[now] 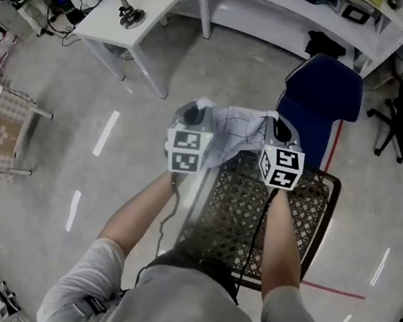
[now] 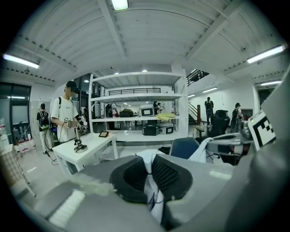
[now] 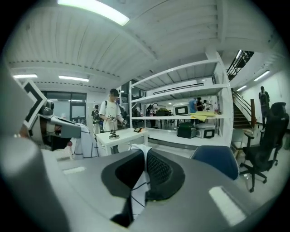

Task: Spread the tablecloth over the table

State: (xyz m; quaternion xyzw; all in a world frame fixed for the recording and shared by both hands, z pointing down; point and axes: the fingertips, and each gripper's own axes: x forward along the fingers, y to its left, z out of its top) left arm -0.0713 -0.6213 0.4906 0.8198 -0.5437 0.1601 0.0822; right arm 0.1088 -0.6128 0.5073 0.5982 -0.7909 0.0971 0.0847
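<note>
White tablecloth [image 2: 153, 190] pinched in left gripper [image 2: 152, 181], white table [image 2: 86, 147] beyond.

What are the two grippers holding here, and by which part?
The white tablecloth: left gripper and right gripper each clamp a bunched fold at opposite ends of it.

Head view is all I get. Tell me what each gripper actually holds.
Observer: In the left gripper view, the left gripper is shut on a fold of the cloth.
Operator: Now the other one.
Observer: The right gripper is shut on the cloth too; a dark-lined strip hangs between its jaws.
Operator: Report anything far ahead that I can't see.
Observer: There are stairs rising just right of the shelves.
</note>
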